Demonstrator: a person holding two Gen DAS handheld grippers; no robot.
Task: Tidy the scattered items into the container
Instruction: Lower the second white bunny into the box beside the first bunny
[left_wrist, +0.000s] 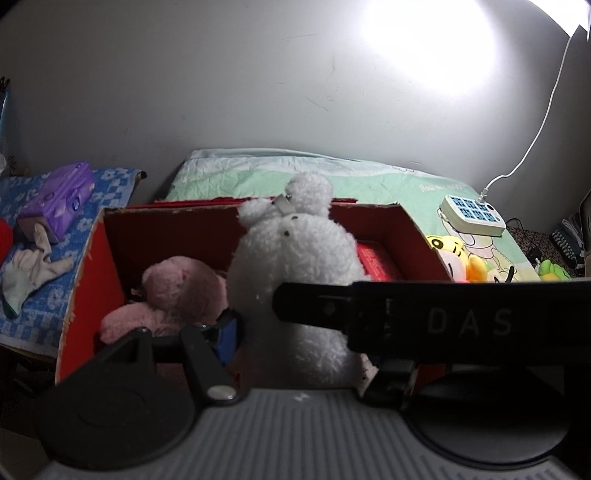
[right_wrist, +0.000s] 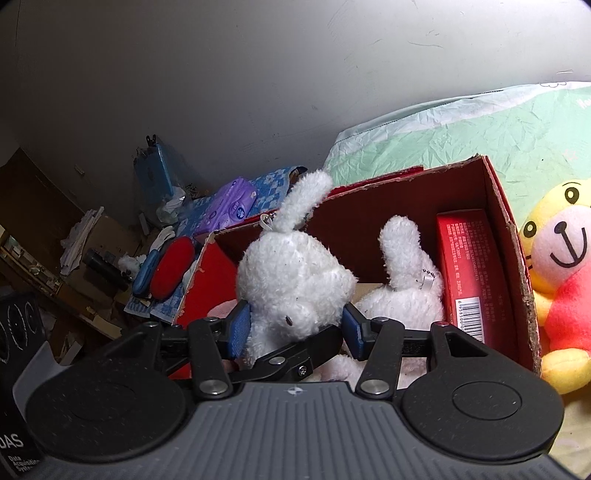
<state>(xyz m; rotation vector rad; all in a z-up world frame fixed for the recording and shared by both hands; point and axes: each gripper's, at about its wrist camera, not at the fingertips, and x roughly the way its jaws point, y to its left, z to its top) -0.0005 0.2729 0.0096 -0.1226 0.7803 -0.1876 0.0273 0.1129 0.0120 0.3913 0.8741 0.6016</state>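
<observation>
The red cardboard box (left_wrist: 88, 280) stands on a green sheet, its right wall (right_wrist: 509, 236) beside a yellow plush (right_wrist: 561, 277). Inside lie a pink plush (left_wrist: 181, 291), a second white plush (right_wrist: 402, 295) and a small red carton (right_wrist: 469, 273). A white plush rabbit (left_wrist: 295, 251) is upright over the box's front. My right gripper (right_wrist: 295, 328) is shut on the rabbit's head (right_wrist: 291, 284), both blue pads pressing it. My left gripper (left_wrist: 303, 332) has one blue pad (left_wrist: 227, 332) against the rabbit's side. Its other finger is hidden behind the right gripper's black body (left_wrist: 461, 317).
A white power strip (left_wrist: 474, 214) with its cable lies on the sheet at the right. On a blue patterned cloth to the left are a purple tissue pack (left_wrist: 59, 199), pale gloves (left_wrist: 33, 269) and a red oval brush (right_wrist: 170, 266). A grey wall stands close behind.
</observation>
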